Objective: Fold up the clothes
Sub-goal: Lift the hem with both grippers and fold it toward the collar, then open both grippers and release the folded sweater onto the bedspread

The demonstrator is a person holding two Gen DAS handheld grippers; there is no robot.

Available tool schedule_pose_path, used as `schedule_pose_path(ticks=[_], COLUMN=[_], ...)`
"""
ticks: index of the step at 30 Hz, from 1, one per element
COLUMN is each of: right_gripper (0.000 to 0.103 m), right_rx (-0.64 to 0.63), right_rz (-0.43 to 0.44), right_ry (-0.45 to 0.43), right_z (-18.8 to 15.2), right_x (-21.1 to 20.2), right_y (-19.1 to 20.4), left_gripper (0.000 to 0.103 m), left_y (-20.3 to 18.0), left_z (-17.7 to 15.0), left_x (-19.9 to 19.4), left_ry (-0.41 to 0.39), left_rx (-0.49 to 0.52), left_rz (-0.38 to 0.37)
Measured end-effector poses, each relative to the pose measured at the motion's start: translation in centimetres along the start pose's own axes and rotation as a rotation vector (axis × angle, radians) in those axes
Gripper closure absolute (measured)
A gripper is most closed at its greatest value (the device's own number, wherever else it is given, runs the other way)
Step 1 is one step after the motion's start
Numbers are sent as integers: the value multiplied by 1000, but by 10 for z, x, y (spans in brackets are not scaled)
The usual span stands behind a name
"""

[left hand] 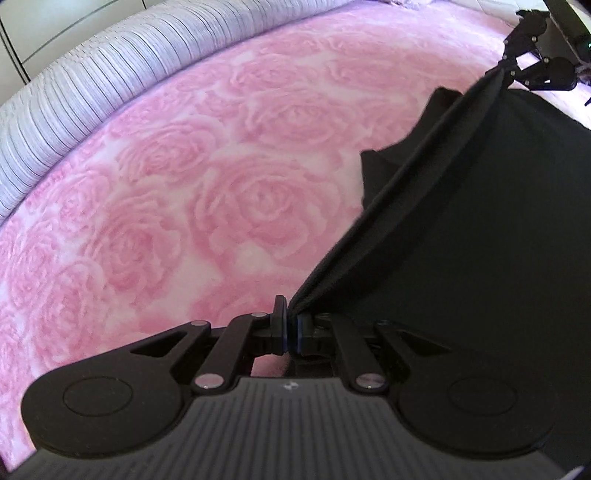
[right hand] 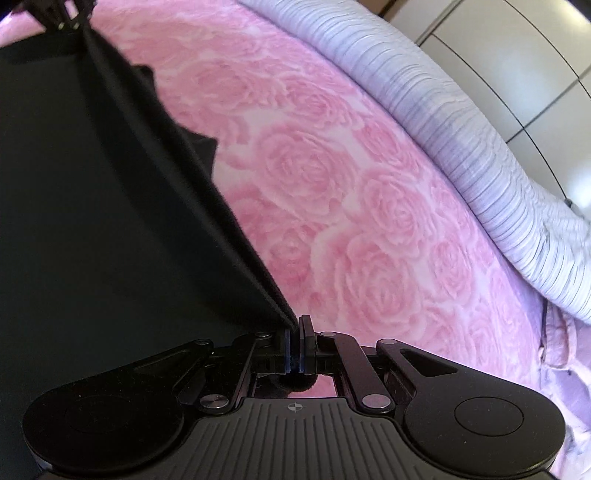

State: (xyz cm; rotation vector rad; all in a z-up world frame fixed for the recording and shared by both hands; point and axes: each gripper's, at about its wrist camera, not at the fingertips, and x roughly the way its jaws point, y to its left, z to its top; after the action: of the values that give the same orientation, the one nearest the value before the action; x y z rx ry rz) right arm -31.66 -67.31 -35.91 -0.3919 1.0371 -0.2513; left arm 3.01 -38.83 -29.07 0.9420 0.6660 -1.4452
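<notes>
A black garment (left hand: 480,221) hangs stretched between my two grippers above a pink rose-patterned blanket (left hand: 184,192). My left gripper (left hand: 291,325) is shut on one corner of its taut upper edge. My right gripper (left hand: 511,68) shows at the far top right, shut on the other corner. In the right wrist view the right gripper (right hand: 295,343) is shut on the garment (right hand: 92,203), and the left gripper (right hand: 68,22) holds the far corner at top left. A loose flap of the garment (right hand: 192,144) hangs below the edge.
The blanket (right hand: 351,203) covers a bed. A white and grey striped quilt (left hand: 74,96) lies rolled along the bed's far edge, also in the right wrist view (right hand: 480,155). White cabinet doors (right hand: 517,55) stand beyond it.
</notes>
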Motion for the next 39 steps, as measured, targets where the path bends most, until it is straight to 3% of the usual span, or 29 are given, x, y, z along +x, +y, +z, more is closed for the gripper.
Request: schedule_pose_path(ticks=[3, 5, 6, 9, 11, 12, 13, 16, 20, 25, 29, 33, 37, 39], right_gripper=[102, 101, 99, 92, 83, 72, 68, 63, 61, 60, 60, 60, 60, 60], right_rx=[56, 114, 148, 278, 404, 469, 533, 747, 850, 738, 591, 469, 526, 535], right_rz=[21, 36, 40, 56, 65, 68, 67, 45, -40, 65, 187, 186, 187, 185], right_ry=[-12, -19, -23, -46, -71, -81, -93, -139, -134, -166, -159, -101, -113, -104], right_z=[1, 1, 1, 0, -5, -8, -11, -26, -33, -26, -20, -23, -28, -26], right_x=[-2, -3, -2, -7, -16, -21, -25, -42, -61, -76, -71, -61, -63, -62], right_y=[-5, -10, -14, -26, -38, -44, -51, -72, -81, -43, 5, 44, 43, 41], left_gripper=[89, 63, 60, 59, 59, 59, 59, 59, 57, 56, 49, 43, 47, 47], left_y=[10, 21, 28, 48, 49, 49, 50, 62, 79, 94, 107, 123, 130, 134], left_z=[0, -1, -2, -10, -15, -17, -19, -25, -24, -15, -9, -14, -21, -24], left_x=[1, 1, 0, -9, -19, -24, -29, -42, -40, -19, 0, 7, -2, -17], left_ry=[-2, -7, -15, -66, -97, -113, -131, -182, -143, -29, 47, 35, -6, -41], left_rx=[-64, -136, -181, -361, -407, -430, -458, -597, -726, -719, -633, -617, -543, -494], left_rz=[-10, -7, -12, -60, -67, -71, -77, -128, -203, -231, -240, -302, -407, -406])
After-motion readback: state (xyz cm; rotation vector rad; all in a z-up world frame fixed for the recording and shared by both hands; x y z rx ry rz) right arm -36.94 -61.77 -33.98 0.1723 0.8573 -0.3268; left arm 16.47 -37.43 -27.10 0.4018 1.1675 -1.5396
